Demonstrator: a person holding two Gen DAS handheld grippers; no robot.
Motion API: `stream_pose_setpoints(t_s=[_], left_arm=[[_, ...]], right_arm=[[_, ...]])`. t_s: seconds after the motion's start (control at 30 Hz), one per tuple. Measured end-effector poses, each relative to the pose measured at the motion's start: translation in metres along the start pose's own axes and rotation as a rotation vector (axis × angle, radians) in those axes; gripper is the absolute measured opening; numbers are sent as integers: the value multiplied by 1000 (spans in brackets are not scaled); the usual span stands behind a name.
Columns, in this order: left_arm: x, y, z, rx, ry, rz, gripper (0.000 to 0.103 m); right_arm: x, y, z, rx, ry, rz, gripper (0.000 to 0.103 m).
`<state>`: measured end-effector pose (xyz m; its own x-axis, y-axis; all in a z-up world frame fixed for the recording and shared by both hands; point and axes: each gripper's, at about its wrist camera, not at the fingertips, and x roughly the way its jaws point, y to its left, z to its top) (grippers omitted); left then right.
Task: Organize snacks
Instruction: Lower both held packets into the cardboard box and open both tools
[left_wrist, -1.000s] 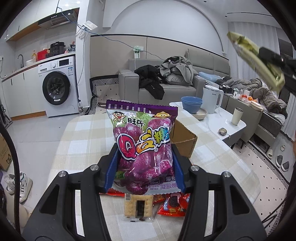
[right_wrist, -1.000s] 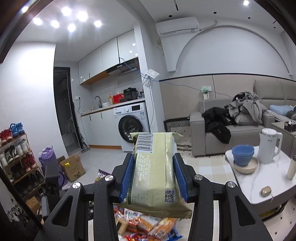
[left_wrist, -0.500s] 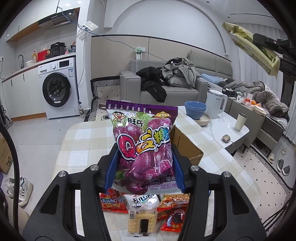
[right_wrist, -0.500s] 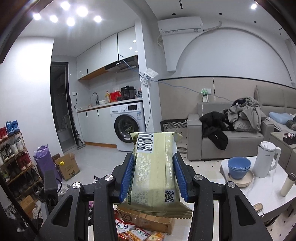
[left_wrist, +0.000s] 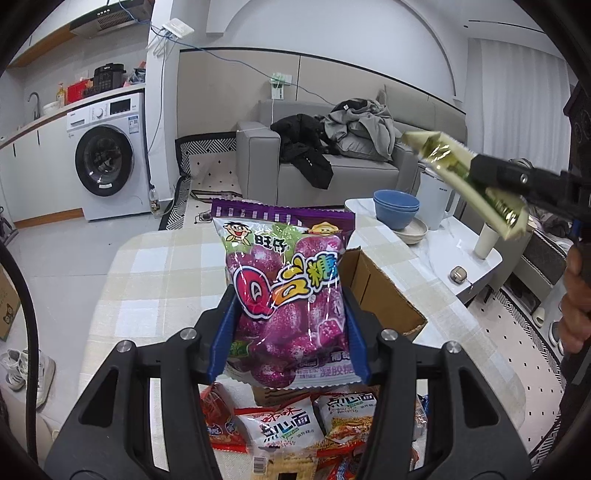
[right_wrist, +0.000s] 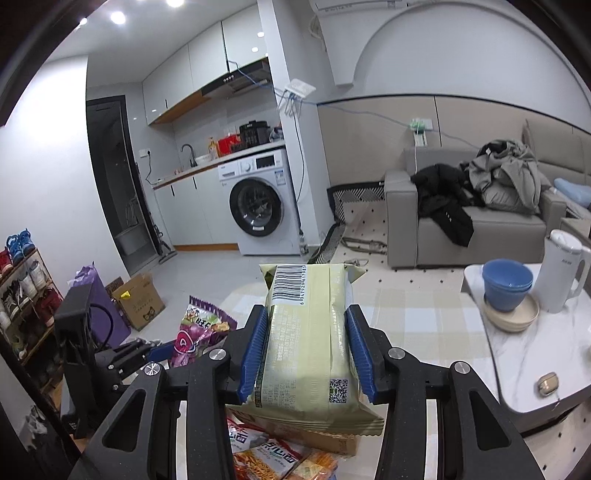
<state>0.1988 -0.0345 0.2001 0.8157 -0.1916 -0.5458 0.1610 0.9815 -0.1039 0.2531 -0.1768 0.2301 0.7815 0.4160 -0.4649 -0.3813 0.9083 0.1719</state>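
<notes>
Both carried nearer the cardboard box (left_wrist: 384, 295), now lower centre: purple candy bag (left_wrist: 288, 295) and green packet (right_wrist: 310, 339) clamped in jaws.

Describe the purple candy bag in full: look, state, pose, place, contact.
The purple candy bag is a glossy plastic pouch printed with sugared purple gummies, a cartoon face and a big red Q, with a crimped purple top seal. It looks sealed and full. It stands upright in the air, clamped at its lower sides by the left gripper, above the snack pile and in front of the cardboard box.
</notes>
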Motion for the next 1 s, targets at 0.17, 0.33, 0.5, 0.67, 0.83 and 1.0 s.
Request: stream_pose_setpoints(t_s=[0.17,0.33,0.5,0.67,0.83,1.0], left_arm=[[41,1,-5,-11,49,0,49],[74,3,-15,-5,84,-1,50],[100,1,-22,1,115,3,50],[120,4,-28,-9,138,-10,50],[131,5,-31,10,153,-13,50],[139,3,-34,16,162,-13,51]], right_arm=[[38,-13,-15,10,58,4,44],[64,-22,-33,12,99,12,44],[87,-25,-48,0,141,24,44],[104,-26,-58,5,169,42,44],[110,-22,-69,18,187,53,44],[116,-19,-76,23,199,43,44]])
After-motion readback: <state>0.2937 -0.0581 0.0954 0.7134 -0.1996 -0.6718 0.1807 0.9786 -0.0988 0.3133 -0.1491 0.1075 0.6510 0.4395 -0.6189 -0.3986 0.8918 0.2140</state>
